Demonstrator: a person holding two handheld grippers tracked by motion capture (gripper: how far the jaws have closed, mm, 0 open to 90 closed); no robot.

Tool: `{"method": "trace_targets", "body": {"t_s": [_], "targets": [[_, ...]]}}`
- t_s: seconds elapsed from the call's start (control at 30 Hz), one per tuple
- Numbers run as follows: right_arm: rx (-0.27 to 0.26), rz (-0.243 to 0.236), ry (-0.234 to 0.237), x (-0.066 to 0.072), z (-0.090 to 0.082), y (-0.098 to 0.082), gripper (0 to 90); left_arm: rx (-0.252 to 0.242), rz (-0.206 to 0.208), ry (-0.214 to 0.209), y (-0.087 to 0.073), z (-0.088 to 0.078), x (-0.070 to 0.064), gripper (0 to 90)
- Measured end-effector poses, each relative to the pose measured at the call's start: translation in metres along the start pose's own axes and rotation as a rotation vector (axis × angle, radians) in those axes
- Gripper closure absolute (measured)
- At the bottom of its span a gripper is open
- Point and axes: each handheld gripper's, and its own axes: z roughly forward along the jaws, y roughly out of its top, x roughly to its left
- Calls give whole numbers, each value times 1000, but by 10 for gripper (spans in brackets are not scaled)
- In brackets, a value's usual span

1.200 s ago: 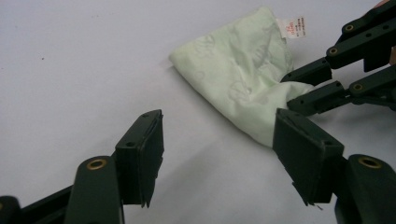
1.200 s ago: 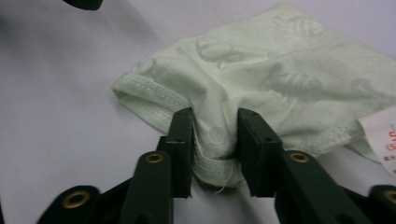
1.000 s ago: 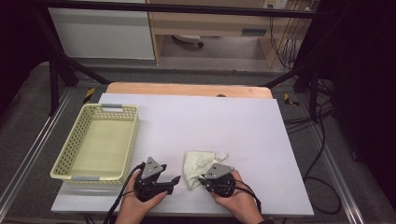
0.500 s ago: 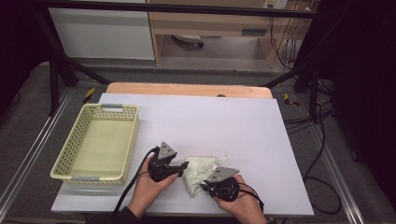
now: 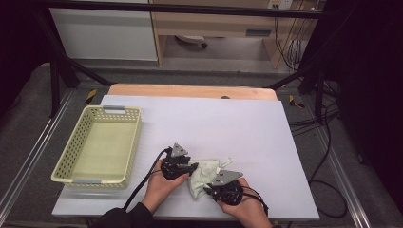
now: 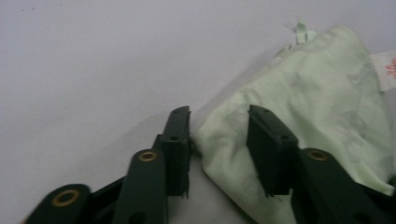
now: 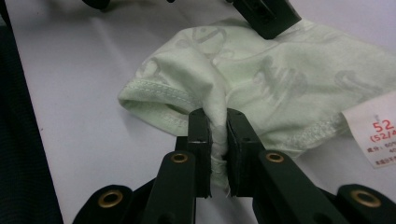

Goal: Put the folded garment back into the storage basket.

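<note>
The pale green garment point(image 5: 203, 175) lay crumpled near the front edge of the white table point(image 5: 247, 128), right of the yellow basket point(image 5: 97, 145) at the left edge. The right gripper point(image 7: 215, 140) was clamped tight on a bunched fold of its hem, cloth squeezed between both pads. The left gripper point(image 6: 218, 135) had just been closing, jaws about halfway in, straddling a corner of the garment, pads not yet pressing it.

Risks, as judged:
- The left jaws sat near the very tip of that corner; a close there could catch only 1 thin layer or slip off, so the cloth would drop on lift.
- The right grip held a thick wad, so spreading the piece could drag folds along or tug the hem free.
- The white label point(image 7: 373, 135) lay loose nearby and could get pinched instead.
- The 2 grippers were close together; pulling apart unevenly could twist the garment.
</note>
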Motion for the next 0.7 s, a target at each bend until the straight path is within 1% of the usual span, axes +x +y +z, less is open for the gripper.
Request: {"method": "trace_targets", "body": {"t_s": [0.03, 0.07, 0.1, 0.17, 0.2, 0.27, 0.3, 0.33, 0.37, 0.4, 0.43, 0.47, 0.5, 0.6, 0.7], "targets": [[-1, 2, -1, 0, 0, 0, 818, 4, 3, -14, 0, -1, -1, 672], [-1, 2, -1, 0, 0, 0, 818, 8, 0, -39, 0, -1, -1, 672], [-3, 1, -1, 0, 0, 0, 816, 10, 2, -57, 0, -1, -1, 763], [-4, 2, -1, 0, 0, 0, 813, 10, 4, -67, 0, -1, -1, 778], [-3, 2, -1, 0, 0, 0, 806, 8, 6, -71, 0, -1, 0, 814], [-2, -2, 2, 0, 0, 0, 784, 5, 26, -64, 0, -2, 0, 822], [-2, -9, 3, 1, 0, 0, 758, 5, 32, -56, 0, -2, 1, 829], [-5, -14, 5, 2, 0, 0, 664, 5, 38, -47, 0, -3, 1, 835], [-5, -14, 5, 2, 0, 0, 664, 6, 45, -35, 0, -3, 3, 838], [-16, -19, 4, 5, -1, 1, 597, 5, 47, -27, 0, -3, 4, 838], [-16, -19, 4, 5, -1, 1, 597, 3, 49, -17, 0, -3, 6, 838], [-24, -18, -2, 7, -2, 1, 517, 1, 54, -5, 0, -3, 8, 839], [-24, -18, -2, 7, -2, 1, 517, -2, 55, 5, 0, -4, 10, 839], [-25, -2, -24, 6, -5, -1, 433, -7, 48, 10, 1, -4, 15, 839], [-27, 27, -48, 2, -7, -2, 387, -9, 52, 15, 1, -3, 17, 839]]}}
